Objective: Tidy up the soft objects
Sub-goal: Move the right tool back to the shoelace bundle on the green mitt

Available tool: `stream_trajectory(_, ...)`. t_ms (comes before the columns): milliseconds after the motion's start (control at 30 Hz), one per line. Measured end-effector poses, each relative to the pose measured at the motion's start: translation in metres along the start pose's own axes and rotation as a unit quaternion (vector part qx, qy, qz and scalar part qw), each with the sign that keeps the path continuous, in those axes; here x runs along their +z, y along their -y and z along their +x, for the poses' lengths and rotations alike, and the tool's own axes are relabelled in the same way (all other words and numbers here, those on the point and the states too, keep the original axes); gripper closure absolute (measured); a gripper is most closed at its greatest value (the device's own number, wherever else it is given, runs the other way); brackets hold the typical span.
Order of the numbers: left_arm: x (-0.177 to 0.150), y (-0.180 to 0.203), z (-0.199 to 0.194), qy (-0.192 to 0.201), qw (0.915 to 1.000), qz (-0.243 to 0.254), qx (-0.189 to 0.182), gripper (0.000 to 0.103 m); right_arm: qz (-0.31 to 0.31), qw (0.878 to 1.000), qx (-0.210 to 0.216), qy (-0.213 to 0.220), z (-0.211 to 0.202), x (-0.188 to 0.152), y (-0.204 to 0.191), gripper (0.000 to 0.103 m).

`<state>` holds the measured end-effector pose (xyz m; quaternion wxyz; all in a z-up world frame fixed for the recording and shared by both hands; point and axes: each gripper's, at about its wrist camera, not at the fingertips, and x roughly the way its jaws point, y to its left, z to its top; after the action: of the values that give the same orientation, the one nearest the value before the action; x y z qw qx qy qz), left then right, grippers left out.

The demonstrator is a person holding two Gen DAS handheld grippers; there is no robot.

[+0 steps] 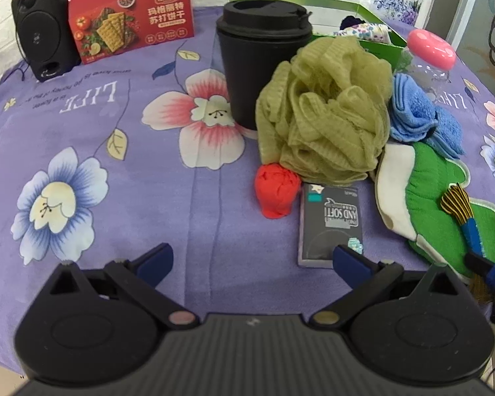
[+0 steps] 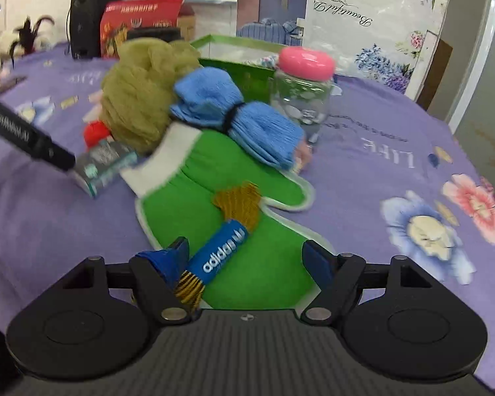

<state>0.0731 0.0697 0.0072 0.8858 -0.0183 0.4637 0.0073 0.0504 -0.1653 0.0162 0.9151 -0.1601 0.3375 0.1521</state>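
Right wrist view: shoelace bundle [image 2: 226,247] lies on green mitt [image 2: 194,181], at 11 o'clock between spread right gripper [image 2: 247,257] fingers, touching the left one. Left gripper [image 1: 252,262] spread, empty, tissue pack [image 1: 330,224] at 1 o'clock, olive loofah [image 1: 326,109] beyond.

Left gripper [image 1: 252,259] view: tissue pack [image 1: 330,224] just ahead of right finger, ball [image 1: 275,189] to its left, mesh sponge [image 1: 323,112] behind both, cup [image 1: 259,62] further back. Right gripper [image 2: 247,257] view: thread skein [image 2: 226,249] on mitt [image 2: 221,198], btwn fingers, nearer left one.
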Motion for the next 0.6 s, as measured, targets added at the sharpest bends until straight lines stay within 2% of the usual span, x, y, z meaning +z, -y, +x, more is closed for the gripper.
stream_trajectory(67, 0.001, 0.003, 0.002, -0.002, 1.0, 0.003, -0.002, 0.0, -0.023, 0.999, -0.02, -0.015, -0.007, -0.005, 0.013, 0.041)
stream_trajectory(133, 0.001, 0.006, 0.003, -0.004, 1.0, 0.004, -0.004, 0.0, -0.037, 0.997, -0.064, -0.026, -0.011, -0.007, 0.025, 0.041)
stream_trajectory(200, 0.001, 0.007, 0.004, -0.006, 0.9999, 0.004, -0.007, 0.0, -0.037, 0.995, -0.093, -0.019, -0.018, -0.007, 0.034, 0.041)
stream_trajectory(233, 0.001, 0.008, 0.005, -0.009, 0.9999, 0.003, -0.008, 0.0, -0.028, 0.995, -0.092, -0.011, -0.022, -0.007, 0.037, 0.041)
stream_trajectory(333, 0.001, 0.01, 0.005, -0.01, 0.9999, 0.009, -0.007, 0.0, -0.013, 0.999, -0.04, 0.01, -0.028, -0.005, 0.035, 0.041)
stream_trajectory(400, 0.001, 0.011, 0.004, -0.008, 0.9999, 0.014, -0.004, 0.0, -0.03, 1.0, -0.005, 0.009, -0.023, -0.003, 0.031, 0.041)
stream_trajectory(467, 0.001, 0.011, 0.003, -0.008, 0.9998, 0.017, -0.003, 0.0, -0.066, 0.998, 0.022, 0.001, -0.015, 0.003, 0.027, 0.041)
stream_trajectory(600, 0.001, 0.013, 0.004, -0.013, 0.9997, 0.017, -0.005, 0.0, -0.15, 0.988, 0.049, -0.005, -0.005, 0.016, 0.028, 0.042)
